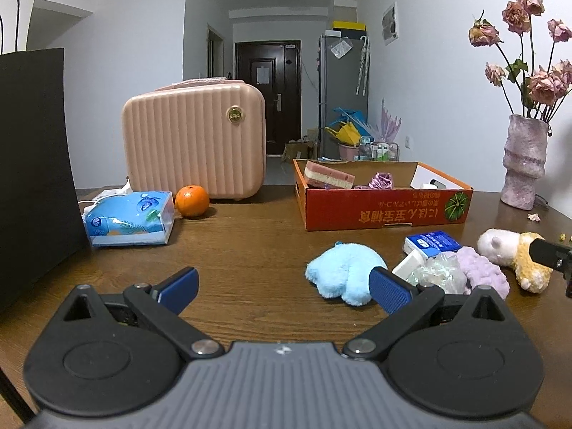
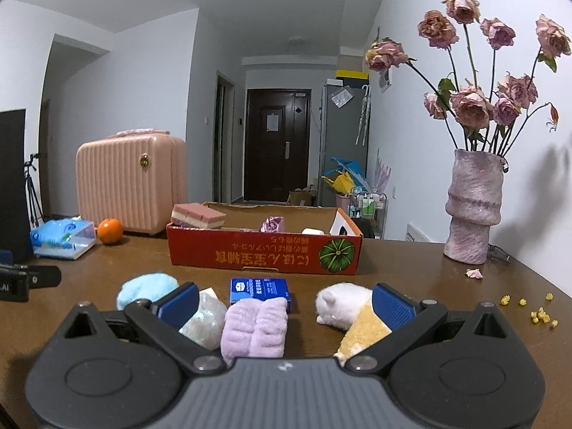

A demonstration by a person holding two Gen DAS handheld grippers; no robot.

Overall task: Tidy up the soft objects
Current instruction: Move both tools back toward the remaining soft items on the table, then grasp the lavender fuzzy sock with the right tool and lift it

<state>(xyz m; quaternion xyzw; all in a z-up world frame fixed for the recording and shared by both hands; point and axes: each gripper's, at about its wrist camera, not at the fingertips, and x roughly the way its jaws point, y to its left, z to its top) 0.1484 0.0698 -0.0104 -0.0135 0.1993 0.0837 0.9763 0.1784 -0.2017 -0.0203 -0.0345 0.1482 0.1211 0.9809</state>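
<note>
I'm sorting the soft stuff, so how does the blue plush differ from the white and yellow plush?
The blue plush is one plain pale blue; the white and yellow plush has a white head and yellow body. The blue plush looks rounded, while the white and yellow plush lies stretched out. Both are fluffy and rest on the table, ungripped.

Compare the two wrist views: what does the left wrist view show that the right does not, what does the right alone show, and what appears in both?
Left only: a big black bag.
Right only: yellow crumbs and a tripod.
Both: the red box, pink case, orange, vase, blue plush, and each view's own open gripper.
</note>
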